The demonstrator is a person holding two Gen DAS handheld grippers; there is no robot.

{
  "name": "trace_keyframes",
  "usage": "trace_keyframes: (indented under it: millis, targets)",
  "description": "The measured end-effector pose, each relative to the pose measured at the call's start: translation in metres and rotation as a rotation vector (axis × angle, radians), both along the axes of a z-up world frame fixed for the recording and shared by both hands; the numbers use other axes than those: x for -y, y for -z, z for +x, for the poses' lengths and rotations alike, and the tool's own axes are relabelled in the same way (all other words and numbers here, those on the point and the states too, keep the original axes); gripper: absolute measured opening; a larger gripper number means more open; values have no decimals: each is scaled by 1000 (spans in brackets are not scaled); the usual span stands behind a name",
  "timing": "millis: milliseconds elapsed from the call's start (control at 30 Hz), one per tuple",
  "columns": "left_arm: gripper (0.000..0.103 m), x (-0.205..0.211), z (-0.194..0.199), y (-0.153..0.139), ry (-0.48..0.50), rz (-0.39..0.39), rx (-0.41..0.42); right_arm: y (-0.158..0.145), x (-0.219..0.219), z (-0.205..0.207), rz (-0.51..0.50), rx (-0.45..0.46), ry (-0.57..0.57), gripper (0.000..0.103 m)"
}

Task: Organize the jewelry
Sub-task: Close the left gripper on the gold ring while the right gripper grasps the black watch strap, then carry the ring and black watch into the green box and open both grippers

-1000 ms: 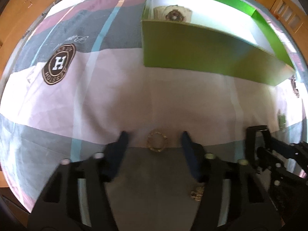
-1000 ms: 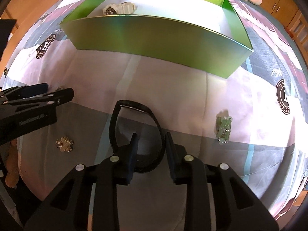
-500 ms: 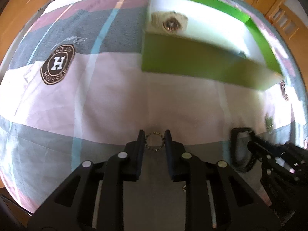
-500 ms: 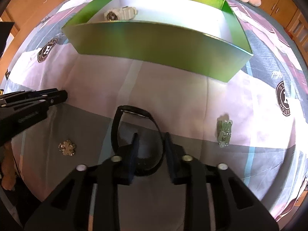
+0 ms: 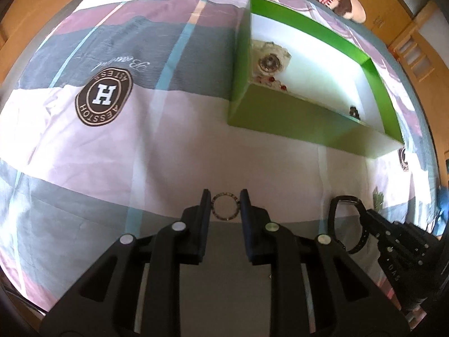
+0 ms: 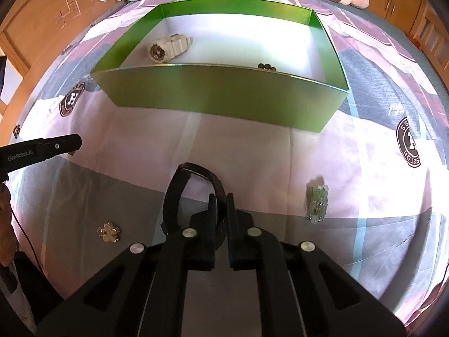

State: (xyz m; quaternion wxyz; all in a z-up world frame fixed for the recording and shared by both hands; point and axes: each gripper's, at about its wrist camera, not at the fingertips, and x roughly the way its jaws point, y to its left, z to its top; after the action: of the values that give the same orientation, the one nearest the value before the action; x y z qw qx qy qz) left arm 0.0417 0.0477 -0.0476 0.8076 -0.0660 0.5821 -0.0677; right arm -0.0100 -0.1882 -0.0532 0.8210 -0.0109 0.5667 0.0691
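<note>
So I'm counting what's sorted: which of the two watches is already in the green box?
The white chunky-strap watch, lying in the green box. The black-strap watch is outside it, gripped by the right tool.

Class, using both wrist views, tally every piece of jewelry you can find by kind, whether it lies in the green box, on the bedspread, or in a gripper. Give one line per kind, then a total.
Watches: 2 (white watch, black watch)
Bracelets: 3 (beaded ring bracelet, green bracelet, dark bead bracelet)
Brooches: 1 (gold flower brooch)
Red-beaded piece in the box, kind unclear: 1
Total: 7
</note>
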Motion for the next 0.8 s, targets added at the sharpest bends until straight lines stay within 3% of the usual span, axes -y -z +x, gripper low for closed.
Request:
trace_keyframes:
  millis: [200,433,800]
  targets:
    - [21,13,-5,2,26,32,17,-11,0,-2,20,57,3,6]
    - [21,28,-8,13,53,98,12,-6,-5,-2,-3,45,-3,6]
    - [21,29,-10,8,50,88,32,-35,3,-9,72,189,20,6]
